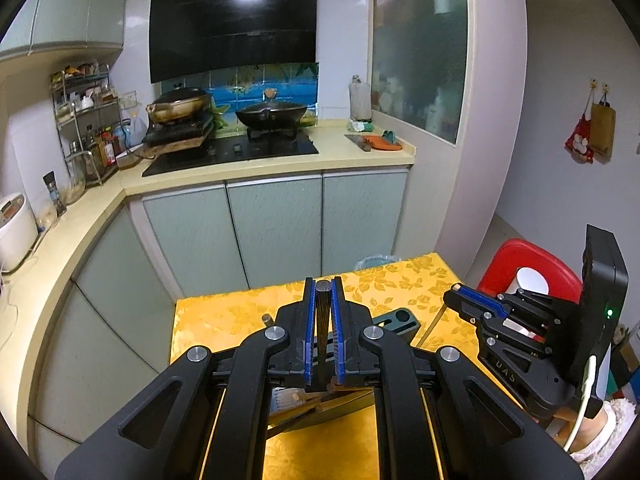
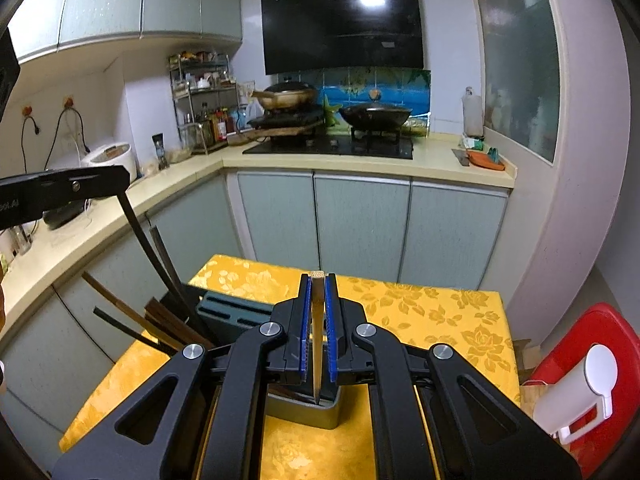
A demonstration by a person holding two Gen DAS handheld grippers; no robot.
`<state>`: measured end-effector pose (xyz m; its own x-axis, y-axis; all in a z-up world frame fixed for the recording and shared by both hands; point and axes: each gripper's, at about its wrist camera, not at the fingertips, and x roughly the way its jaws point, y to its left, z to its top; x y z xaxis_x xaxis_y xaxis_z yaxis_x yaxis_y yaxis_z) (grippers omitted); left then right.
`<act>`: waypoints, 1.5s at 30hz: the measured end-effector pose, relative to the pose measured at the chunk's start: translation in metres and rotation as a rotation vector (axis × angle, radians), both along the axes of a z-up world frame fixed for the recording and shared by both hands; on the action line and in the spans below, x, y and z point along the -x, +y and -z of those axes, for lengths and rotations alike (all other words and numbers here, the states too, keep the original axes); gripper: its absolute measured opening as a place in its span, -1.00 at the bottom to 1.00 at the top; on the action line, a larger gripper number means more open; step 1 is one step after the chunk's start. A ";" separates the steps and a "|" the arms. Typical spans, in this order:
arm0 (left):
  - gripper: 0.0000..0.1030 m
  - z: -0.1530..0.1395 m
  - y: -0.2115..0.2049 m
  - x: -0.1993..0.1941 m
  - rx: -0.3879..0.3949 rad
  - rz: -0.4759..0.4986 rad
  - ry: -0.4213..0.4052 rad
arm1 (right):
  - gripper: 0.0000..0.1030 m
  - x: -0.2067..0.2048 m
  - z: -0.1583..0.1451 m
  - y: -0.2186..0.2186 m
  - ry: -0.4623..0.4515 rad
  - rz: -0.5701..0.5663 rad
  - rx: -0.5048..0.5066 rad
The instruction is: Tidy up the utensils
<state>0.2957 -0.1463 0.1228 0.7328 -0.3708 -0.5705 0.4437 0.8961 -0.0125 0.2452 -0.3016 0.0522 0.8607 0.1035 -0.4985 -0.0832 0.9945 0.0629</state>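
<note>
My left gripper [image 1: 323, 280] is shut on a dark chopstick [image 1: 322, 320] that points down toward a grey container [image 1: 344, 402] on the yellow table [image 1: 224, 316]. My right gripper [image 2: 318, 276] is shut on a pale wooden chopstick [image 2: 318, 320] whose tip dips into the grey container [image 2: 320, 416]. In the right wrist view the left gripper [image 2: 122, 184] holds its dark chopstick [image 2: 152, 248] over several dark chopsticks [image 2: 160, 320] sticking out of the holder. In the left wrist view the right gripper [image 1: 454, 290] appears at the right.
A teal slotted block [image 2: 232, 308] stands on the table behind the container. A red stool [image 2: 600, 344] with a white appliance [image 2: 580, 396] stands to the right. Cabinets [image 1: 276, 228] and a counter with a stove [image 1: 240, 152] lie beyond the table.
</note>
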 end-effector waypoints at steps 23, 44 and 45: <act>0.55 -0.009 0.027 0.032 0.008 -0.084 -0.141 | 0.31 0.036 -0.007 -0.009 -0.068 0.016 -0.062; 0.71 0.055 0.064 0.108 0.021 -0.180 -0.178 | 0.87 0.121 0.018 0.016 -0.157 0.023 -0.100; 0.71 0.059 0.066 0.110 0.023 -0.183 -0.175 | 0.87 0.125 0.021 0.018 -0.154 0.026 -0.095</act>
